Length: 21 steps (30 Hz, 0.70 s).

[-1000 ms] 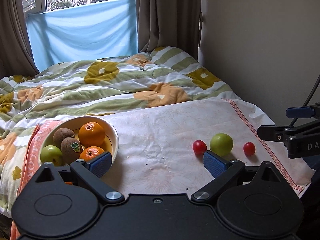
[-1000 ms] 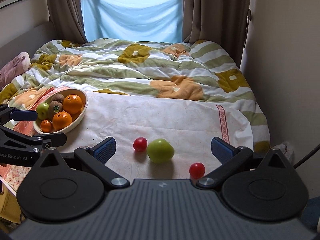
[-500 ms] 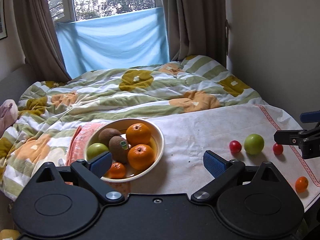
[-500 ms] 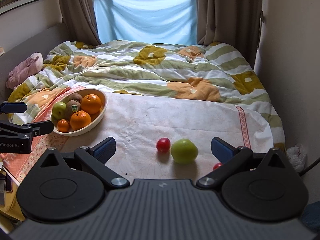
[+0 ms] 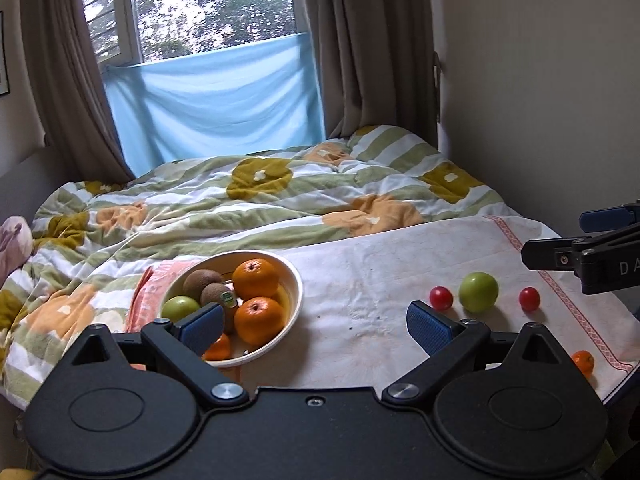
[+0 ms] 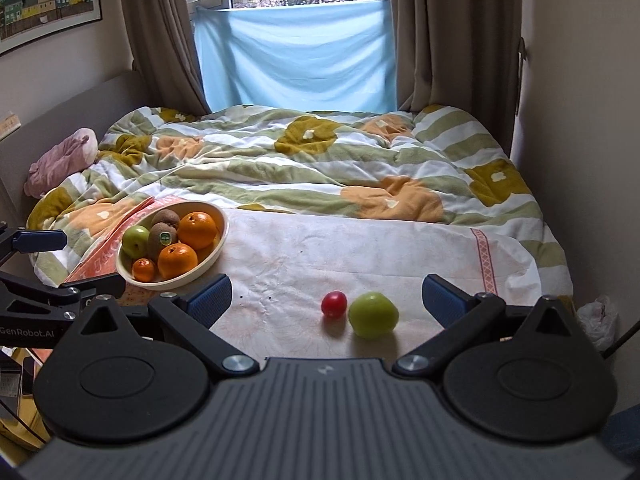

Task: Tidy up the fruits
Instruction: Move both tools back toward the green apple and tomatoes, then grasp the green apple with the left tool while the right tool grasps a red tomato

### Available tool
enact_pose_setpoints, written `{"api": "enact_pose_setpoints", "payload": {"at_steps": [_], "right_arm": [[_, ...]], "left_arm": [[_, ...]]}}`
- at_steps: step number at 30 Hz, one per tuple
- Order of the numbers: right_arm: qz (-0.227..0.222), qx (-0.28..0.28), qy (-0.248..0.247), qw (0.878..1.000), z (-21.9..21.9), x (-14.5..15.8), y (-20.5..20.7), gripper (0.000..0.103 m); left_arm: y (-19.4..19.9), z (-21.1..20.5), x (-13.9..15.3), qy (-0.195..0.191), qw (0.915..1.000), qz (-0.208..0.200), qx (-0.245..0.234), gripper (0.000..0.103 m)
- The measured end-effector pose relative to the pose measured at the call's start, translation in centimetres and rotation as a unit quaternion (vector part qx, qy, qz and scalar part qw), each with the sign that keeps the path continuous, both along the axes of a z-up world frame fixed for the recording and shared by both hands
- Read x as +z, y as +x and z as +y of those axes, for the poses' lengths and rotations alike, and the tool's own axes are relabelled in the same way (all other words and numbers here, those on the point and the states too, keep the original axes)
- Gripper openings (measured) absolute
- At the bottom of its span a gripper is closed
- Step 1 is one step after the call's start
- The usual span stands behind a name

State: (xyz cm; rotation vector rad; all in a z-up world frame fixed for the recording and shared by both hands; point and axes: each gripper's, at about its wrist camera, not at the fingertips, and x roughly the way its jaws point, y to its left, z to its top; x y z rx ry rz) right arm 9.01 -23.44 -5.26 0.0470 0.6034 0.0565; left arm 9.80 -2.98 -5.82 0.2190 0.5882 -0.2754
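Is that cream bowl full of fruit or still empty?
Nearly full. The bowl holds two oranges, two kiwis, a green apple and a small orange fruit.

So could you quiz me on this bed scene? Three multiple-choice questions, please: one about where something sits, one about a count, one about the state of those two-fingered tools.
1. Where does the loose green apple lie?
A. in the bowl
B. on the white cloth, beside a red fruit
C. on the striped duvet

2. How many large oranges are in the bowl?
A. two
B. four
C. none

3. How do the right gripper and the left gripper stand?
A. both shut on fruit
B. one holds the bowl
C. both open, fingers spread, holding nothing

Answers:
1 B: it rests on the cloth next to the red fruit.
2 A: two big oranges show, plus one small one.
3 C: each view shows empty, wide-apart fingers.
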Motion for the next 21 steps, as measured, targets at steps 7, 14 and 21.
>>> {"api": "enact_pose_setpoints", "payload": {"at_steps": [7,14,21], "right_arm": [[0.012,-0.071,0.0,0.997,-5.0,-1.4,-0.2,0.103],[0.041,-0.127,0.002,0.991,-8.8,-4.7,0.3,0.103],[0.066,-0.16,0.025,0.985,-10.3,-7.8,1.5,0.103]], "left_arm": [[1.9,-6.8,-2.2,0.017,0.9943,0.009,-0.105,0.1],[4.0,-13.1,-5.4,0.066,0.9753,0.001,-0.211,0.099],[7.2,-16.9,-9.7,0.098,0.9566,0.033,-0.273,0.088]]}}
